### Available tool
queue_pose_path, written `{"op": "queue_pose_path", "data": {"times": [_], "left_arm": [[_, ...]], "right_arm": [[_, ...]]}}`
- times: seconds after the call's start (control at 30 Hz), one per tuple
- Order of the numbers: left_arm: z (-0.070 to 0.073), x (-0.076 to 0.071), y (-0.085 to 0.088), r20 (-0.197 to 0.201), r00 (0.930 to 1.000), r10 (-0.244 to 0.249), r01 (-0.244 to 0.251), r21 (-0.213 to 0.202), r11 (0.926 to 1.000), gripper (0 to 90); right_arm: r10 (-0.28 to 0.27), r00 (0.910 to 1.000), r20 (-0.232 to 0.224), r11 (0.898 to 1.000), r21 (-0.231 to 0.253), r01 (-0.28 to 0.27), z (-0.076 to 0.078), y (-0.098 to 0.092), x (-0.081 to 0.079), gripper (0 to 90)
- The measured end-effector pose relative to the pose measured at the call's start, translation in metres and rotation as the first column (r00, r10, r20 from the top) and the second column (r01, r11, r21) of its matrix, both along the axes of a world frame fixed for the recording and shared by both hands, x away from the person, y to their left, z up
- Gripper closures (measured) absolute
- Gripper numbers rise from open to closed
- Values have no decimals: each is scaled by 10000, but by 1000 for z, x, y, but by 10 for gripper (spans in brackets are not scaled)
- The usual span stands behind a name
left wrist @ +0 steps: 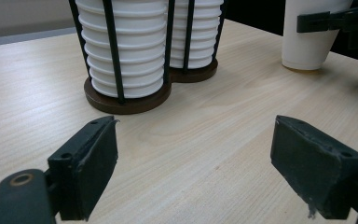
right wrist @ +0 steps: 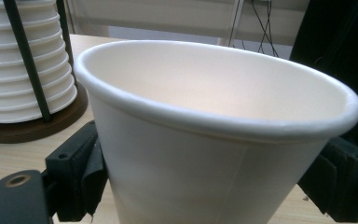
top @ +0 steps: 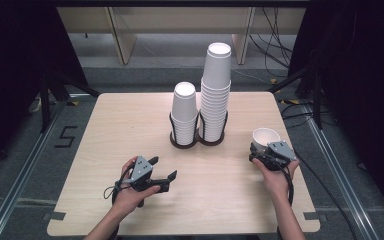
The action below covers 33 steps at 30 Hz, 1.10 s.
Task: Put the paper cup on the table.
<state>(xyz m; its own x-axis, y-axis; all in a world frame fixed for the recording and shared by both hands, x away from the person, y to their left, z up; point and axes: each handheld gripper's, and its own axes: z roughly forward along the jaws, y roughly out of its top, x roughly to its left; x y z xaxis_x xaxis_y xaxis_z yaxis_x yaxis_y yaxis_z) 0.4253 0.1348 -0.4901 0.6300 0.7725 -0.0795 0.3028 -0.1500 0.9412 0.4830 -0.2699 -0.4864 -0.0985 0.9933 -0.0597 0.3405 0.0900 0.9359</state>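
**One paper cup stands between the right jaws, at the right side of the table**

The single paper cup (top: 266,138) stands upright on the table (top: 105,150), mouth up, near the right edge and well apart from the cup holder (top: 196,141) with its two stacks (top: 215,95) in the middle. Its long axis is vertical. The right gripper (top: 260,154) is at it: in the right gripper view the cup wall (right wrist: 205,177) sits between the two black jaws, one on each side below the rim. The left jaw seems to touch the wall; on the right side I cannot tell if the pad presses or is only beside it, so the grip is uncertain.

The left gripper (top: 162,175) lies low over the table near the front, jaws spread and empty, pointing toward the holder. The cup is far to its right, so the right hand (top: 275,177) is clearly the nearer one. I judge the coming move depends on the cup staying upright between those jaws.
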Motion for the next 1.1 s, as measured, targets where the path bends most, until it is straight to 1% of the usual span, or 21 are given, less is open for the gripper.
{"op": "queue_pose_path", "data": {"times": [0.03, 0.07, 0.23, 0.27, 0.33, 0.4, 0.43, 0.5, 0.57, 0.63, 0.67, 0.73, 0.77, 0.8, 0.87, 0.9, 0.93, 1.0, 1.03, 1.07, 1.1], "left_arm": [[0, 0, 0, -11, 10000, 12, -12, -26, 10000, 146], [0, 0, 0, -11, 10000, 12, -12, -31, 10000, 146], [0, 0, 0, -6, 10000, 15, -15, -42, 10000, 146], [0, 0, 0, -7, 10000, 15, -15, -42, 10000, 146], [0, 0, 0, -16, 10000, 15, -15, -18, 10000, 146], [-1, 0, 0, -20, 10000, 10, -10, -15, 10000, 146], [-1, 0, 0, -20, 10000, 10, -10, -15, 10000, 146], [-1, 0, 0, -17, 10000, 12, -12, -20, 10000, 146], [-1, 0, 0, -12, 10000, 7, -7, -15, 10000, 145], [-1, 0, 0, -16, 10000, 16, -16, -25, 10000, 146], [-1, 0, 1, -9, 10000, 20, -20, -21, 10000, 146], [0, 0, 1, 0, 10000, 25, -25, -26, 10000, 146], [0, 0, 1, 0, 10000, 29, -29, -22, 10000, 146], [-1, 0, 1, 64, 10000, -2, 3, -136, 9999, 146], [-1, 0, 1, 58, 10000, 23, -23, -115, 9999, 145], [-1, 0, 1, 58, 10000, 23, -23, -115, 9999, 145], [0, 0, 2, -1, 10000, 62, -62, -18, 10000, 146], [-1, 0, 2, 4, 10000, 54, -54, -6, 10000, 146], [-1, 0, 1, 12, 10000, 62, -62, 17, 10000, 145], [-1, 0, 1, 12, 10000, 62, -62, 17, 10000, 145], [-1, 0, 1, 18, 10000, 58, -58, 25, 10000, 145]], "right_arm": [[0, 10000, 0, 10000, 0, 0, 0, 0, 0, 129], [-20, 10000, -9, 9998, 178, 20, -1, 0, -1, 121], [-132, 9999, -27, 9997, 204, 133, -2, 2, -3, 84], [102, 9998, -145, 9996, 248, -99, -3, 1, -4, 28], [-35, 10000, -92, 9999, 124, 36, -4, 2, -4, 9], [-104, 9999, -15, 9995, 304, 104, -5, 4, -4, 4], [-330, 9993, -197, 9975, 612, 342, -5, 7, -6, 4], [-331, 9992, -207, 9974, 627, 343, -5, 8, -7, 4], [-15, 9998, -204, 9995, 314, 21, -4, 5, -8, 4], [67, 10000, -73, 9995, 300, -65, -4, 6, -9, 4], [-64, 9999, -114, 9994, 348, 68, -2, 8, -12, 4], [93, 9999, -111, 9993, 353, -89, -2, 7, -13, 4], [42, 9998, -185, 9997, 249, -37, -1, 7, -15, 4], [72, 10000, -23, 9995, 301, -71, -1, 7, -18, 4], [-83, 9999, -59, 9997, 238, 85, -1, 7, -23, 4], [-83, 9999, -59, 9997, 238, 85, -1, 7, -23, 4], [120, 9997, -198, 9993, 356, -113, 0, 6, -27, 4], [43, 9998, -182, 9993, 360, -36, 0, 6, -30, 4], [63, 9999, -116, 9998, 182, -61, 0, 5, -33, 4], [63, 9999, -116, 9998, 182, -61, 0, 5, -33, 4], [97, 9998, -167, 9994, 334, -91, 1, 6, -37, 4]]}}
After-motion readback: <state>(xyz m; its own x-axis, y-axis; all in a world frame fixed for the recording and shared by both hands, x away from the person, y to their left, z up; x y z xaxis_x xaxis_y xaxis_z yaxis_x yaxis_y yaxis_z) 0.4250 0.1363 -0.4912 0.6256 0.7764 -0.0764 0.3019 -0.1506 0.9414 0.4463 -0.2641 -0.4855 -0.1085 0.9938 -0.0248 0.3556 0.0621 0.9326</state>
